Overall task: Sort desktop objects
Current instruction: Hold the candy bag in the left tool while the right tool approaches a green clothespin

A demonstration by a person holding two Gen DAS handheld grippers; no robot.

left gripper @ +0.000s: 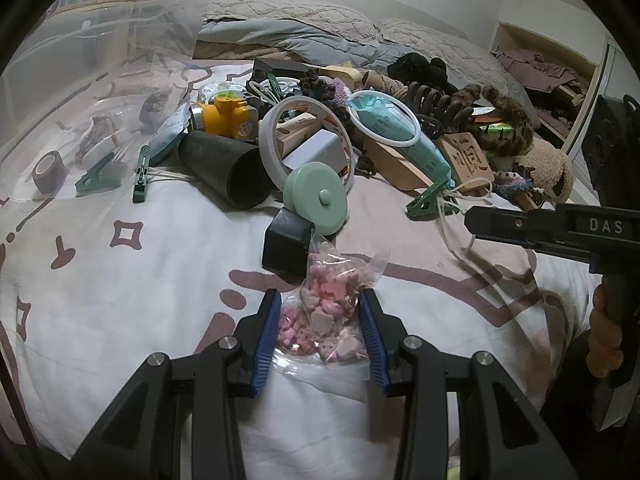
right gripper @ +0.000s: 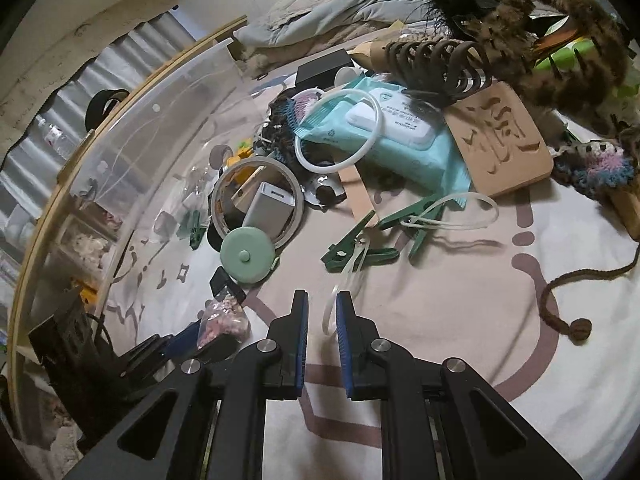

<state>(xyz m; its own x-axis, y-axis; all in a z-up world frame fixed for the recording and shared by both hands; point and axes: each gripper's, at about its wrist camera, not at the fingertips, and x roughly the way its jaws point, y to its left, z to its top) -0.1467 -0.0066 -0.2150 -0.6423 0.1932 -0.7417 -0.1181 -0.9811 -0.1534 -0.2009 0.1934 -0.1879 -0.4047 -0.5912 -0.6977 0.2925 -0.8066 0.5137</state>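
Bag of pink beads (left gripper: 325, 312) on patterned bedspread (left gripper: 120, 300), bedroom.

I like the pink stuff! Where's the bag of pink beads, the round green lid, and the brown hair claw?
bag of pink beads (left gripper: 322, 312), left wrist view, on the pink contents.
round green lid (left gripper: 316, 196), left wrist view, on its top face.
brown hair claw (right gripper: 436, 66), right wrist view, on its curved teeth.

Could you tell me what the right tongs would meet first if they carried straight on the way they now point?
Most likely the translucent white loop lying between the right tongs; past it come the green clothespins. Depth is uncertain in this fisheye view, so the tongs might pass just above the loop.
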